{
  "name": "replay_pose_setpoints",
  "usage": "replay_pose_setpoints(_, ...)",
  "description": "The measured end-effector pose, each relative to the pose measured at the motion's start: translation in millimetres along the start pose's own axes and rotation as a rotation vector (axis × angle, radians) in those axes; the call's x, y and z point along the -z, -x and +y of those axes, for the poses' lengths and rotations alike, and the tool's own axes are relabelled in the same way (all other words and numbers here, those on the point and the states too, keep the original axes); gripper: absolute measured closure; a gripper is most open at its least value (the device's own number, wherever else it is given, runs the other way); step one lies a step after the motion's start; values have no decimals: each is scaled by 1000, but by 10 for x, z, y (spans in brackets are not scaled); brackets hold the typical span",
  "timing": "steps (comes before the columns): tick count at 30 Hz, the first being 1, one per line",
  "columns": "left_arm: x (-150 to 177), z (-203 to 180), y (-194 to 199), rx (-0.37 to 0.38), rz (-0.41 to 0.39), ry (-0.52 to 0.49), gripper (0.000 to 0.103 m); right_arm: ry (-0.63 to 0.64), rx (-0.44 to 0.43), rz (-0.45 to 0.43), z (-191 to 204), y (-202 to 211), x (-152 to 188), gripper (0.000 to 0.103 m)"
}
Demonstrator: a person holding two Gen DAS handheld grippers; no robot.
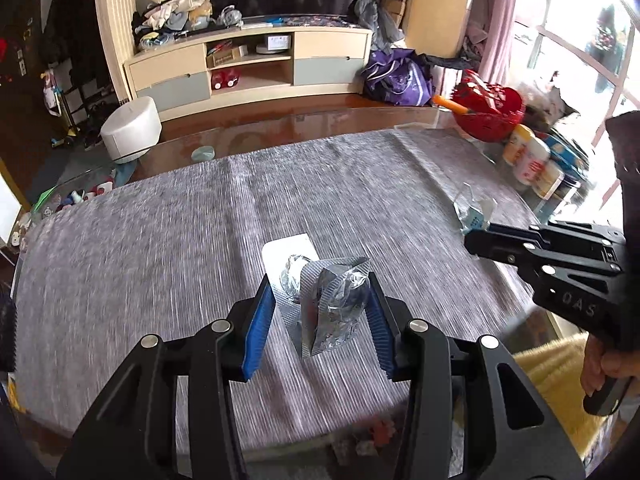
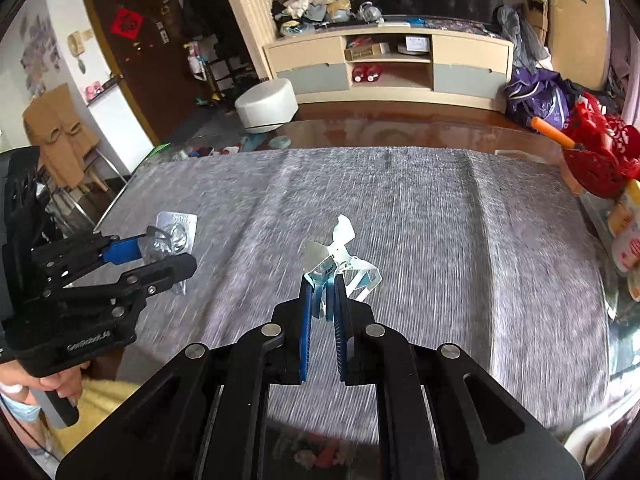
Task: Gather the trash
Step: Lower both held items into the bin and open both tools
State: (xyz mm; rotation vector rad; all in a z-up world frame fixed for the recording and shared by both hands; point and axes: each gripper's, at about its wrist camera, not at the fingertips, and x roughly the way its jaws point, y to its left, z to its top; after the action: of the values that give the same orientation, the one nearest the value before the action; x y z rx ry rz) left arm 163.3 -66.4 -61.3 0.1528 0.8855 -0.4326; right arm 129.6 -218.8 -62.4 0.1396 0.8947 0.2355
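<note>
A crumpled silver foil blister pack point(image 1: 332, 300) stands between the blue pads of my left gripper point(image 1: 320, 284), which is shut on it a little above the grey cloth. Just behind it shows a flat silver sheet point(image 1: 286, 250); I cannot tell whether it belongs to the pack. The right wrist view has the left gripper point(image 2: 168, 256) at the left edge, with the foil point(image 2: 176, 232). My right gripper point(image 2: 322, 282) is shut on a torn white and light blue wrapper point(image 2: 332, 248), lifted off the cloth. It also appears at the right of the left wrist view point(image 1: 470, 242), wrapper point(image 1: 474, 210) at its tip.
A grey cloth point(image 1: 160, 240) covers a glass-topped table. At its right end are a red basket point(image 1: 488, 116) and several bottles and cans point(image 1: 532, 160). A white round stool point(image 1: 132, 128) and a low cabinet point(image 1: 248, 64) stand beyond. A hand point(image 1: 604, 364) grips the right handle.
</note>
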Motion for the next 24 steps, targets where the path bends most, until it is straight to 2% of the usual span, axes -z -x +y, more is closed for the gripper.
replay_pose_setpoints(6,481,-150,333,19,-5,11,60,19,-7,8,170,238,400,91)
replay_pose_setpoints(12,954,-284,474,31,17,16,60,17,-28,48,271,281,858,91)
replay_pose_setpoints(18,1424,-395,377,54,75,45,60,6,-44,118,293,143,1304,91)
replay_pose_setpoints(24,1887,-436,99,74,153,83,60,-19,-55,182,291,-69,1664,91)
